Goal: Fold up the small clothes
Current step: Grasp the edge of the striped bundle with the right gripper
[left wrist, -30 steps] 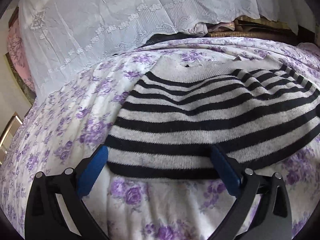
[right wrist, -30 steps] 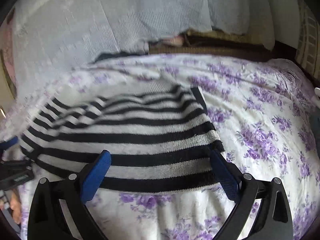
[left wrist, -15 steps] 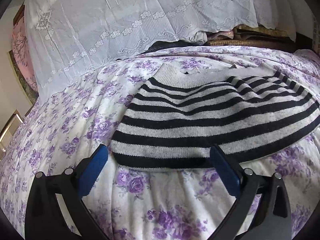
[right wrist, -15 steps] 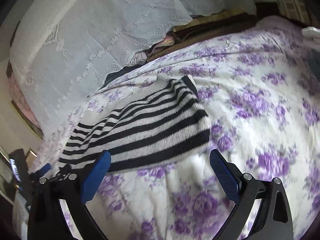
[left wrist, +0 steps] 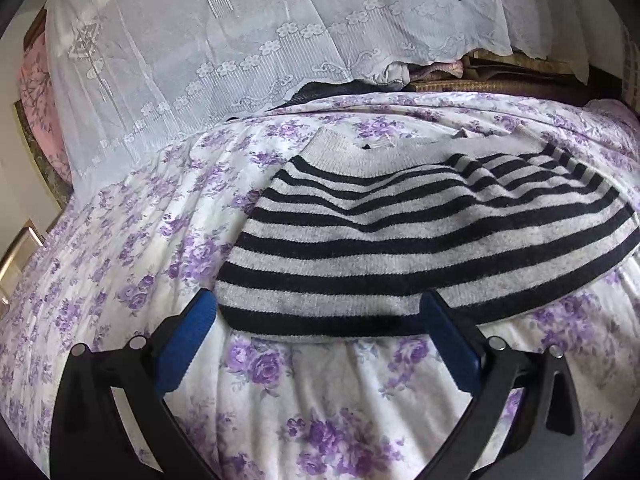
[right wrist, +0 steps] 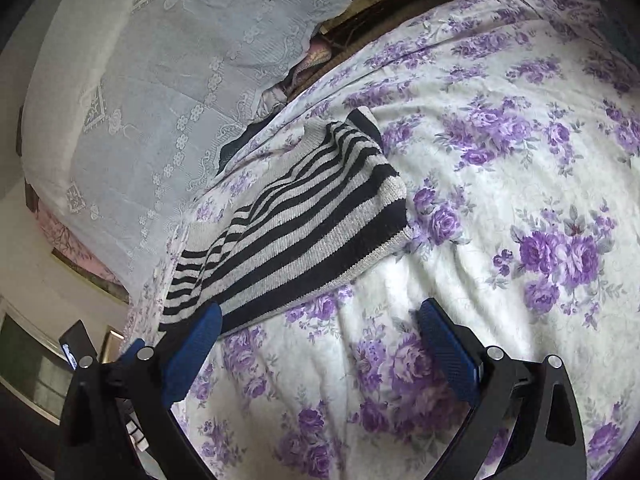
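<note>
A small grey-and-black striped knit sweater [left wrist: 404,248] lies folded flat on a white bedsheet with purple flowers [left wrist: 132,248]. My left gripper [left wrist: 320,332] is open and empty, its blue pads just at the sweater's near edge. In the right wrist view the sweater [right wrist: 304,224] lies ahead and to the left. My right gripper [right wrist: 320,340] is open and empty, tilted, over the sheet [right wrist: 500,184] near the sweater's near corner. The left gripper's blue tip [right wrist: 132,350] shows at the lower left there.
A white lace cover [left wrist: 240,48] drapes over a pile at the head of the bed, with folded fabrics [left wrist: 500,72] under it. A pink cloth [left wrist: 34,92] hangs at far left. A phone screen [right wrist: 72,350] shows beside the bed.
Both grippers have pulled back from the sweater. The right gripper has swung right and tilted, so the sweater now sits to its left. The left gripper has drifted slightly closer again.
</note>
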